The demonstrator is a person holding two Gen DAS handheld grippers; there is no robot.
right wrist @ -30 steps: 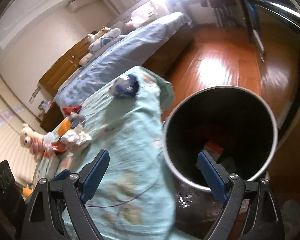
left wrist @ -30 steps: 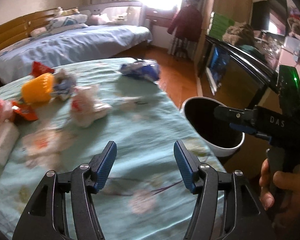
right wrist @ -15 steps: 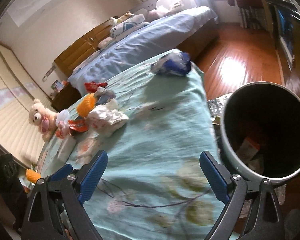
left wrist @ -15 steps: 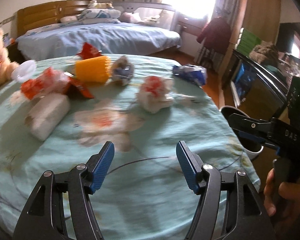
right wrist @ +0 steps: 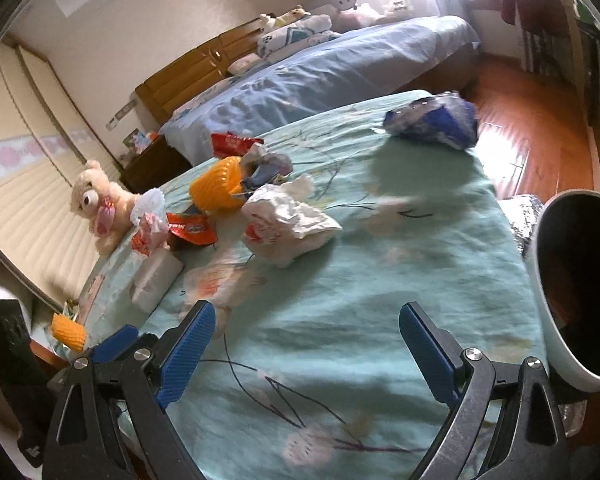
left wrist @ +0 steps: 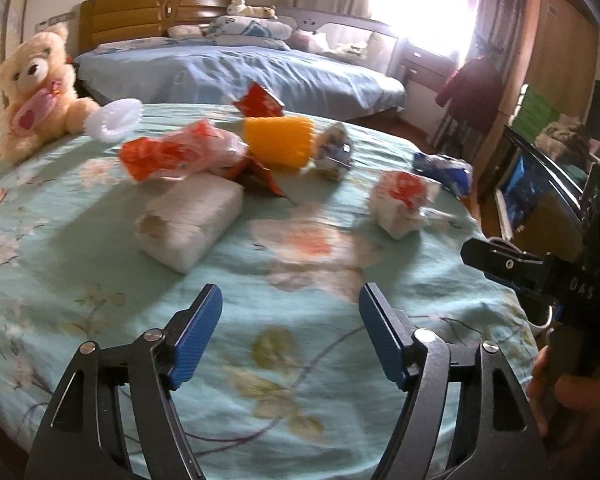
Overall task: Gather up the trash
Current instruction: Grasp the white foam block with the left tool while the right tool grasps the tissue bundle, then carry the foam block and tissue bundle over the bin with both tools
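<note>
Trash lies on a bed with a green floral sheet [left wrist: 312, 344]: a white tissue pack [left wrist: 188, 220], an orange-and-white bag [left wrist: 176, 156], a yellow foam net [left wrist: 278, 140], a red wrapper [left wrist: 258, 102], a crumpled white wrapper [left wrist: 400, 200] and a blue bag [left wrist: 444, 168]. My left gripper [left wrist: 290, 334] is open and empty, hovering short of the tissue pack. My right gripper [right wrist: 306, 350] is open and empty above the sheet, with the crumpled white wrapper [right wrist: 288, 224] ahead. The white bin [right wrist: 576, 300] stands at the right beside the bed.
A teddy bear [left wrist: 36, 88] sits at the bed's left edge, next to a white foam ring [left wrist: 114, 120]. A second bed with blue covers [left wrist: 236, 72] lies behind. A TV stand [left wrist: 540, 184] and wooden floor [right wrist: 540, 148] are to the right.
Both grippers have swung left, away from the bin and toward the trash pile. The bin has slid to the right edge of the right wrist view. Both grippers stay open.
</note>
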